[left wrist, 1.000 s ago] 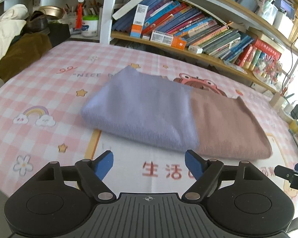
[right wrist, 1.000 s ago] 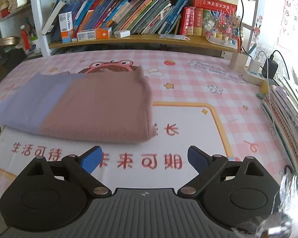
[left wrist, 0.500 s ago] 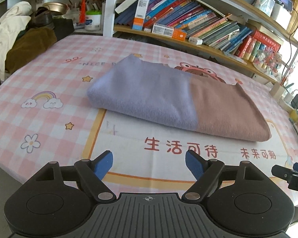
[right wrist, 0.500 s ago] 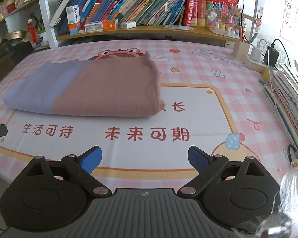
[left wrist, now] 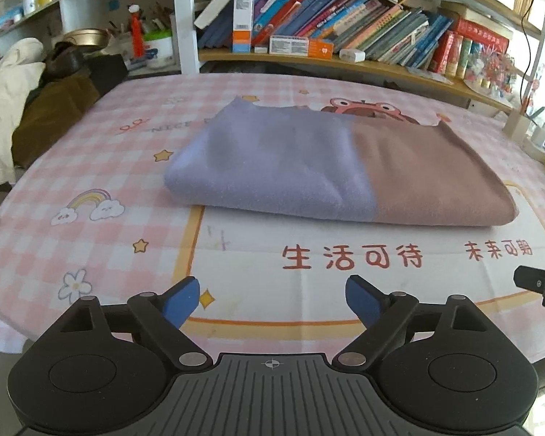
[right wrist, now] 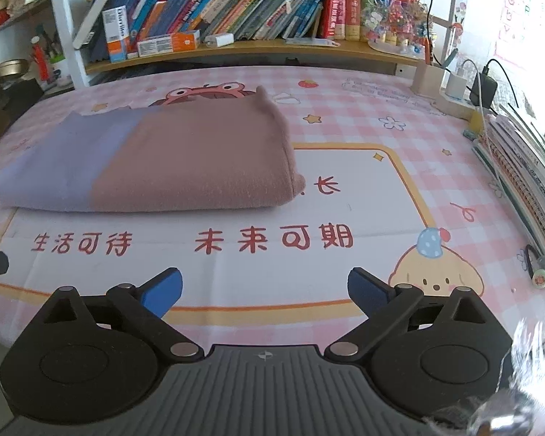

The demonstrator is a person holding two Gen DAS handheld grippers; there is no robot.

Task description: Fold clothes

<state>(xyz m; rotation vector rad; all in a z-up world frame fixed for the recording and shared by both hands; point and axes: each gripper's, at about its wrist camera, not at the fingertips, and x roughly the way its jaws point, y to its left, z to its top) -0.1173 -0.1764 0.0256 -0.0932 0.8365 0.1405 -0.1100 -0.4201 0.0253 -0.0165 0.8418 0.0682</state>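
A folded garment (left wrist: 330, 167), lilac on its left half and dusty brown on its right, lies flat in the middle of the pink checked tablecloth (left wrist: 91, 152). The right wrist view shows the same folded garment (right wrist: 156, 160) left of centre. My left gripper (left wrist: 272, 301) hangs open over the table's near edge, well short of the garment, with nothing between its blue fingertips. My right gripper (right wrist: 265, 292) is open too, empty, near the front edge and to the garment's right. The tip of the right gripper (left wrist: 541, 287) pokes in at the left view's right border.
A bookshelf (left wrist: 345, 29) full of books runs along the back. A pile of clothes (left wrist: 25, 109) sits at the far left. Stacked notebooks (right wrist: 527, 174), a charger and cables (right wrist: 483, 87) line the right edge.
Both grippers have drawn back from the garment towards the table's near edge, staying open. The garment has not moved.
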